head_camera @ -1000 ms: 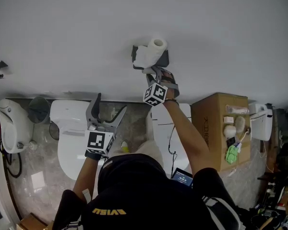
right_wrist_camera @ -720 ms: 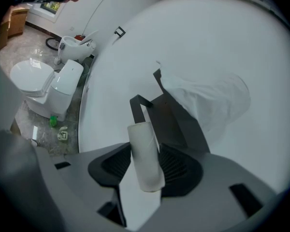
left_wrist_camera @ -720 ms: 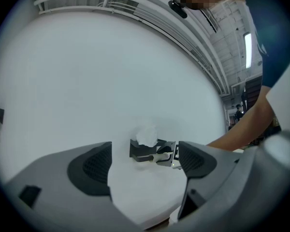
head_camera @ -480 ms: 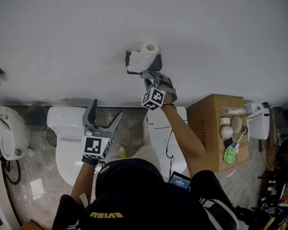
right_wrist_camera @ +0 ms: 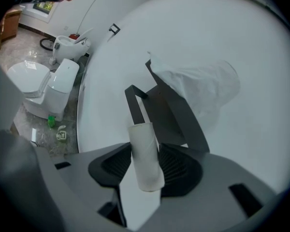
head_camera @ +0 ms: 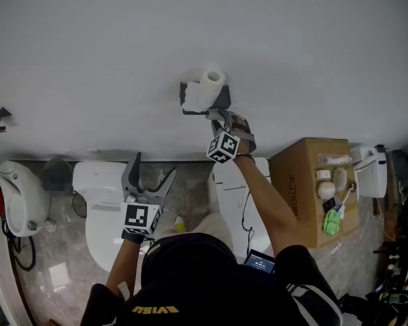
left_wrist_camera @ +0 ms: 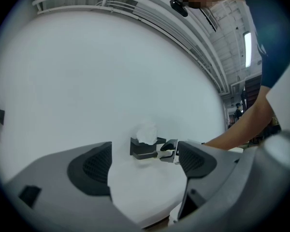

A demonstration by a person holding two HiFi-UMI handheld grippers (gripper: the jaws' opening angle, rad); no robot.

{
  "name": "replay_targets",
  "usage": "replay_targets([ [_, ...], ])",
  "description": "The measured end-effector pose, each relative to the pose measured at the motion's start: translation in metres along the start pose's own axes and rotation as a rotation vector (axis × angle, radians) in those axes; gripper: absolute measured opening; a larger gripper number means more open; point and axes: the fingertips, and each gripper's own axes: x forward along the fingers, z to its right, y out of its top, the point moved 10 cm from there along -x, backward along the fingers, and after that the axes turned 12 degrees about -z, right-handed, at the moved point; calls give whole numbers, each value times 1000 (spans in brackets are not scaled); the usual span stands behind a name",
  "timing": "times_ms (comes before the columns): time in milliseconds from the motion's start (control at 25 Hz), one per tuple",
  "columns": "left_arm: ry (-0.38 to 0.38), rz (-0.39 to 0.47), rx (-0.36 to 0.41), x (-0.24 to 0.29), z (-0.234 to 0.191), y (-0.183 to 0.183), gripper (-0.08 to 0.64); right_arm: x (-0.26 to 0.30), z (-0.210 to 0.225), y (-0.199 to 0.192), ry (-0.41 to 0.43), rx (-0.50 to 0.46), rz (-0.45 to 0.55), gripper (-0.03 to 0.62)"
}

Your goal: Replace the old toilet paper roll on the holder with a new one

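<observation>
Right tongs [head_camera: 219, 116] clamp the bare cardboard tube [right_wrist_camera: 145, 153] at the holder [right_wrist_camera: 171, 115], left tongs [left_wrist_camera: 145, 164] gape empty; a careless swing could knock the new roll [head_camera: 207, 87] off the holder's top.

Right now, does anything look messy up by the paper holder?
Yes. The toilet paper roll stands on top of the holder, not on its bar, with loose crumpled paper drooping over its edge.
</observation>
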Motion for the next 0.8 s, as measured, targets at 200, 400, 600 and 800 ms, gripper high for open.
replay_targets([
  [200, -3, 0, 11, 2, -4, 1, 440, 1, 4, 0, -8, 10, -7, 178],
  [400, -14, 0, 4, 2, 0, 1, 439, -1, 5, -4, -13, 23, -16, 178],
  [600, -13, -2, 5, 2, -1, -1, 439, 0, 8, -7, -22, 25, -31, 176],
  [800, -17, -3, 6, 0, 1, 0, 439, -1, 9, -12, -24, 32, -45, 175],
])
